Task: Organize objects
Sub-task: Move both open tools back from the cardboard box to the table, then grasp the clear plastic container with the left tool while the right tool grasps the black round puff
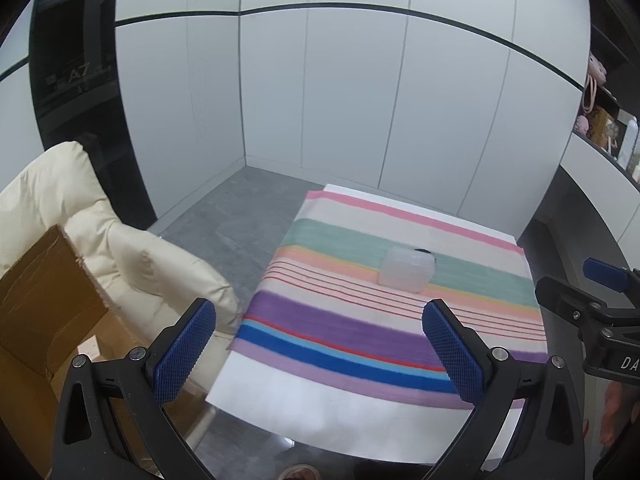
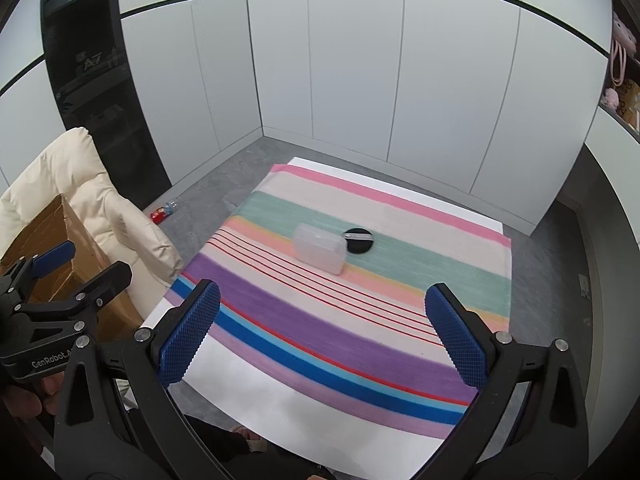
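A translucent plastic box [image 2: 319, 253] lies near the middle of the striped cloth [image 2: 280, 320], on the border of the green and peach bands. Touching its far right corner sits a flat black disc [image 2: 360, 242] with a silver strip across it. The left gripper [image 1: 319, 330] and right gripper [image 2: 322, 312] both hover over the near edge of the white table [image 2: 280, 412], jaws spread wide, holding nothing. Left of the table stand a cream padded chair [image 1: 132, 248] and an open cardboard box [image 1: 44, 300]
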Demonstrator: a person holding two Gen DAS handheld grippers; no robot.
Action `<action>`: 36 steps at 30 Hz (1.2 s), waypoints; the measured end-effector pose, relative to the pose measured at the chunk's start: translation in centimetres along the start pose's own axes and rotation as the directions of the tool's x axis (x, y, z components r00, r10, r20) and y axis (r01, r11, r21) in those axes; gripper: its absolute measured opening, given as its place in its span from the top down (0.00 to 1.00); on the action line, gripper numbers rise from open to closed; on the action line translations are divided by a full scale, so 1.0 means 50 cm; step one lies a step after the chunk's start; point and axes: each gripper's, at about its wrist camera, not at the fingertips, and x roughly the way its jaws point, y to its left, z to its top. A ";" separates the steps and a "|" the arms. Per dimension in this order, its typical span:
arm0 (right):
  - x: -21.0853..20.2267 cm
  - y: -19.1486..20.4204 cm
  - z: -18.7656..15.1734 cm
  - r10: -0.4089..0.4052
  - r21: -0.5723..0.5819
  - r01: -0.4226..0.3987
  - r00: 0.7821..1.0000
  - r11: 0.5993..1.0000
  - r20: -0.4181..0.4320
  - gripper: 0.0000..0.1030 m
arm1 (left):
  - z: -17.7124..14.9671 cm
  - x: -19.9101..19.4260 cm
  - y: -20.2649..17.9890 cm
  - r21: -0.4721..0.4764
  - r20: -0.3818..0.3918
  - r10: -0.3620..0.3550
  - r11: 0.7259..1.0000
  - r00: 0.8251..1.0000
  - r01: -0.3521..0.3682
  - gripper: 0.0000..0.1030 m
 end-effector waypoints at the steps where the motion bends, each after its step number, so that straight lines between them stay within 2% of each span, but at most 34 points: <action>1: -0.001 -0.008 -0.002 -0.004 0.006 0.004 1.000 1.000 -0.002 0.00 | -0.001 0.004 -0.007 0.007 -0.003 -0.003 1.000 1.000 0.003 0.00; 13: -0.009 -0.080 -0.017 -0.041 0.063 0.043 0.999 0.997 -0.021 0.00 | -0.001 0.020 -0.070 0.058 -0.015 -0.014 0.998 1.000 0.015 0.00; 18: 0.018 -0.095 -0.018 -0.067 0.030 0.069 0.997 0.997 -0.046 0.00 | 0.016 0.055 -0.087 0.064 -0.023 -0.002 0.998 1.000 0.003 0.00; 32: 0.211 -0.203 -0.010 -0.106 0.038 0.113 0.984 0.993 -0.141 0.00 | 0.019 0.290 -0.192 0.125 -0.155 -0.054 0.989 0.986 0.074 0.00; 36: 0.273 -0.228 -0.005 -0.095 0.047 0.104 0.984 0.994 -0.153 0.01 | 0.009 0.364 -0.223 0.110 -0.202 -0.073 0.989 0.977 0.096 0.00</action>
